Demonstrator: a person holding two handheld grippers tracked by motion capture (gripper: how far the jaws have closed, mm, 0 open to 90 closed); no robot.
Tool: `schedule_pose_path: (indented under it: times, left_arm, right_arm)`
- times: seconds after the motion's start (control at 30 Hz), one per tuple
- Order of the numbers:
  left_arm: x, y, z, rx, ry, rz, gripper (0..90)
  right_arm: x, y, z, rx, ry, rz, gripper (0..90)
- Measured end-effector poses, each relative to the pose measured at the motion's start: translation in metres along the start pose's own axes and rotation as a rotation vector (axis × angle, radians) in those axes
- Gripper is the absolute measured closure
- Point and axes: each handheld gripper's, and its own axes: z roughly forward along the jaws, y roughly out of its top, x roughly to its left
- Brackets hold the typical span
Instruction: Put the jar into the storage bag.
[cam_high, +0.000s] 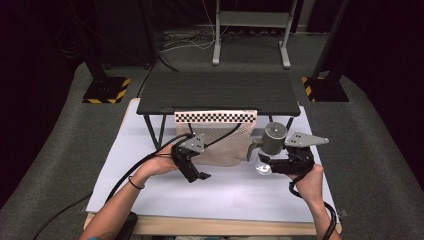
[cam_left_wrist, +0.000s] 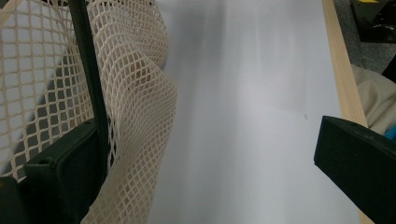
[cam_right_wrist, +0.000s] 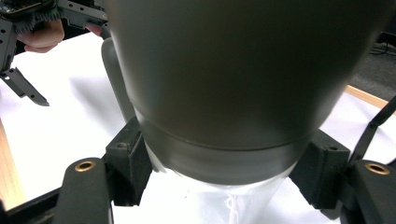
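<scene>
A cream mesh bag (cam_high: 222, 142) hangs from the front edge of a black ribbed stand (cam_high: 218, 92), under a checkered strip (cam_high: 215, 116). My left gripper (cam_high: 198, 176) sits at the bag's lower left corner, jaws wide apart. In the left gripper view the mesh bag (cam_left_wrist: 135, 93) drapes over one jaw of the left gripper (cam_left_wrist: 210, 172), and nothing lies between the pads. My right gripper (cam_high: 274, 164) is shut on a grey mug (cam_high: 273, 137) with a side handle, held above the board just right of the bag. The grey mug (cam_right_wrist: 233, 93) sits between the right gripper (cam_right_wrist: 224, 179) pads, with a clear part below.
A white board (cam_high: 225, 192) covers the table, with a wooden edge (cam_high: 210, 226) at the front. The stand's thin legs (cam_high: 161, 131) rise beside the bag. Black cables trail from both grippers. Grey carpet and yellow-striped bases (cam_high: 106, 91) lie beyond.
</scene>
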Motion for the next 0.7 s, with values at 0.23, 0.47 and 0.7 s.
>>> schedule_pose_path:
  times: [0.23, 0.47, 0.7]
  left_arm:
    - [0.000, 0.000, 0.000, -0.001, -0.001, 0.002, 0.0]
    - [0.000, 0.000, 0.000, -0.002, -0.002, 0.002, 0.0]
    - [0.000, 0.000, -0.001, -0.002, -0.004, 0.001, 0.0]
  right_arm:
    - [0.001, 0.007, 0.005, 0.000, 0.005, -0.005, 30.0]
    - [0.002, 0.016, 0.009, -0.002, 0.012, -0.014, 30.0]
    - [0.002, 0.024, 0.014, -0.004, 0.019, -0.016, 30.1]
